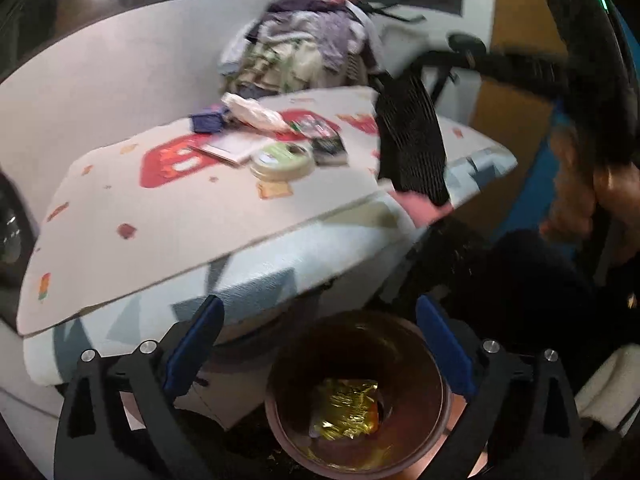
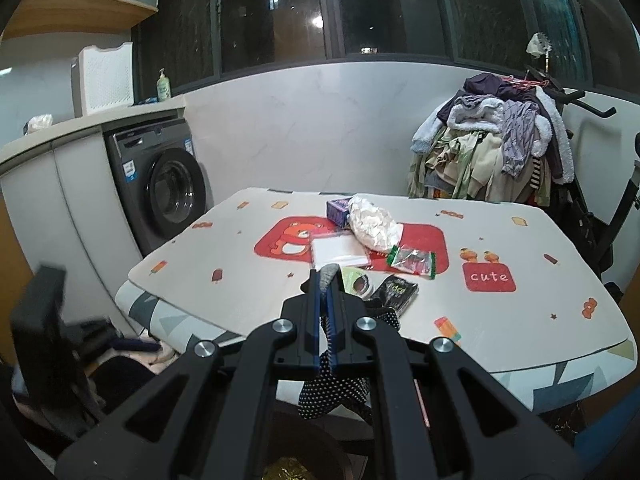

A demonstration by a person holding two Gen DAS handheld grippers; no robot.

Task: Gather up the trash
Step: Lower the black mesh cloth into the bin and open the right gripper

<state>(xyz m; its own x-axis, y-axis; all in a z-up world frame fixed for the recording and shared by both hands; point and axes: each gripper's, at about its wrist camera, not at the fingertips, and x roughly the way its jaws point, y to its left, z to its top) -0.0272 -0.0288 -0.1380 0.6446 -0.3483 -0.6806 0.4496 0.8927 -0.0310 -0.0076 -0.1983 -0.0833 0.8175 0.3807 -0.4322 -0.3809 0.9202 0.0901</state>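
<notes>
Bin (image 1: 356, 396): smooth brown plastic with a glossy inner wall; inside it lies crinkled gold foil (image 1: 346, 414), shiny. Table (image 2: 240, 292): smooth matt printed cover. On the table: a glossy crinkled white plastic bag (image 2: 374, 226), a glossy black packet (image 2: 396, 292) nearer the front edge, and a round tin (image 1: 282, 162) with a dull metallic rim. Right gripper (image 2: 325, 280): matt black plastic, bright metal bolts, pinching dotted black cloth (image 2: 332, 394). Behind the table: piled soft cloth (image 2: 492, 148), partly fleecy.

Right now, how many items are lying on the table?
6: purple box, white crumpled bag, flat white packet, green-edged wrapper, round green tub, black packet, clustered mid table. The right gripper may hide more.
</notes>
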